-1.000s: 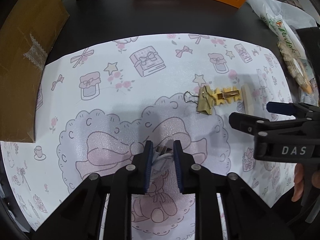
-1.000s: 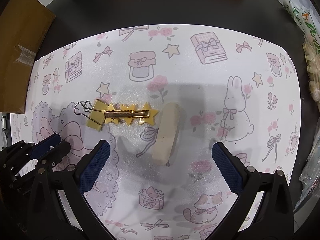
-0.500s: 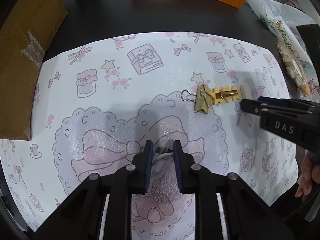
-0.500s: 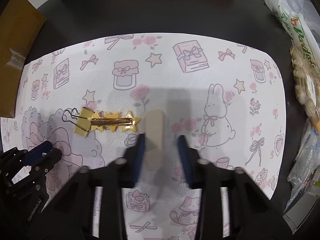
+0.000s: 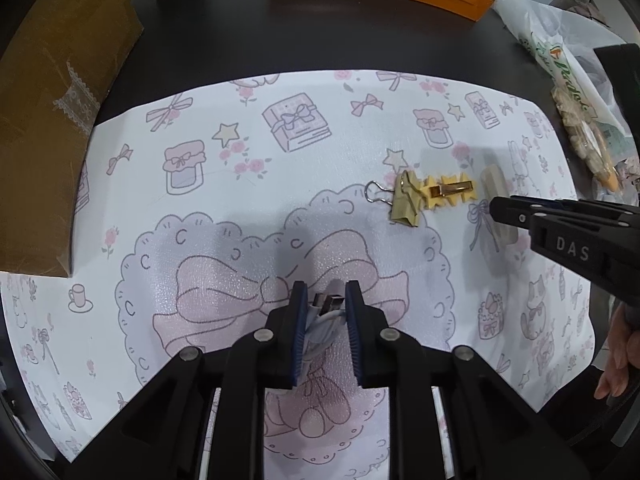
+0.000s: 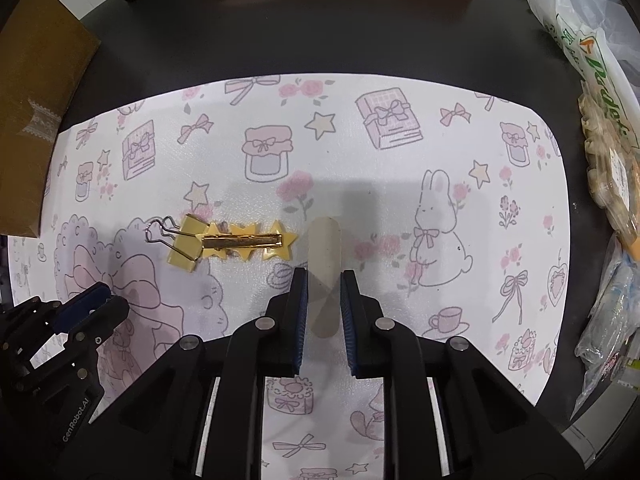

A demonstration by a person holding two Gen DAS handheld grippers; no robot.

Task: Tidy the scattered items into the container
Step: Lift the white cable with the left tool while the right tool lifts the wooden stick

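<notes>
the left gripper [image 5: 326, 304] is clamped on a coiled white usb cable [image 5: 325, 318] above the patterned mat [image 5: 240, 208]. on the mat to its right a gold binder clip [image 6: 185, 246] touches a star hair clip [image 6: 248, 241], and just beside them the right gripper [image 6: 323, 286] is closed around a beige eraser [image 6: 325, 252] lying on the mat.

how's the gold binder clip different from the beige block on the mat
The gold binder clip is shiny metal with wire handles; the beige block is matte, plain and round-ended. The clip lies free, touching the star hair clip; the block sits between the fingers of the right gripper. In the right wrist view the clip runs sideways and the block runs lengthwise. Both rest on the patterned mat.
</notes>
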